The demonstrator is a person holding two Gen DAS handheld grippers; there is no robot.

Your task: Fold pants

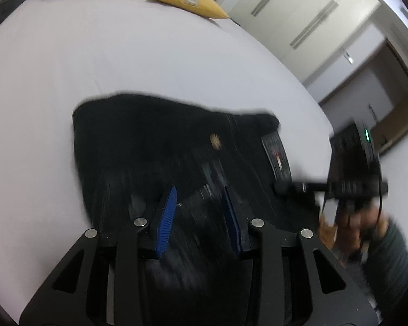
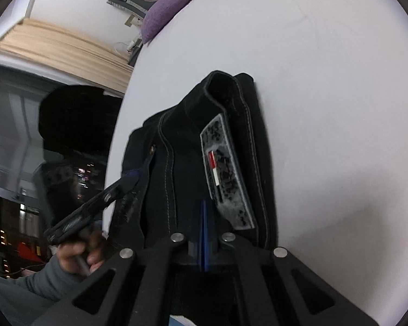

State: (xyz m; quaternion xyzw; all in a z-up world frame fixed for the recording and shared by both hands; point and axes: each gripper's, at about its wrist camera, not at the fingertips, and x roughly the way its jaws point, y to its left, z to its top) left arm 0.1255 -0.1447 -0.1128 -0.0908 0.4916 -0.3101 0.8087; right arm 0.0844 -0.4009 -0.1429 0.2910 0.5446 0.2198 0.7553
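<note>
the pants [image 1: 155,146] lie on the bed [image 1: 122,62] already in a compact fold. the left hand-held gripper [image 1: 200,212] hovers agape; the right hand-held gripper [image 2: 204,233] is closed, seemingly pinching cloth, so likely only a final tidy remains.

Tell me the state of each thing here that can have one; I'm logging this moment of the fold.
Pants: black, bunched in a thick folded stack on the bed, waistband patch facing up.
Left tongs: open, over the pants, nothing between the blue pads.
Right tongs: shut, pads pressed together at the pants' near edge; a grip on fabric cannot be confirmed.
Bed sheet: smooth, flat.
</note>
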